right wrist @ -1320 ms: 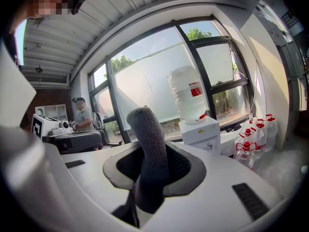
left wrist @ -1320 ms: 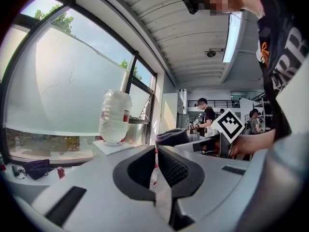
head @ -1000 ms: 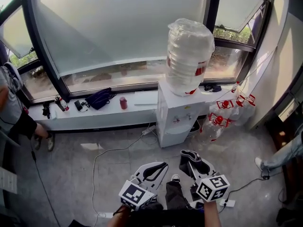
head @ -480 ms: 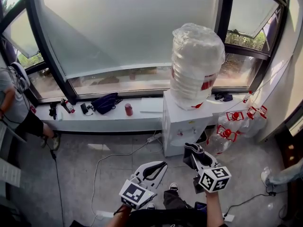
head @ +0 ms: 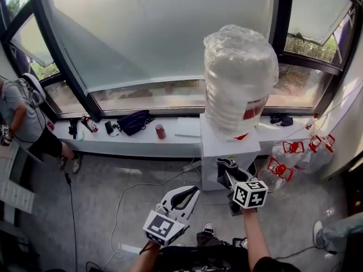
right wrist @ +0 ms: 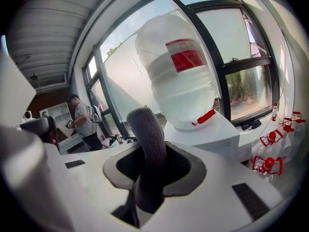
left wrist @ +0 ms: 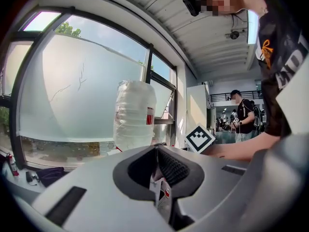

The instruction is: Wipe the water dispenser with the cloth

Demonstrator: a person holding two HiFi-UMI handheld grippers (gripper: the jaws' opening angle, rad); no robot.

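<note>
My right hand-held gripper pinches the grey cloth, just short of the water dispenser. My left hand-held gripper hangs closed and empty, farther back. If I press hard the cloth may slip, or I could knock the bottle on top. The dispenser is nearer than a second ago.

The white water dispenser stands upright against the window ledge with a plastic-wrapped, red-labelled bottle upended on top, while the grey cloth sticks up, pinched in the right gripper.
</note>
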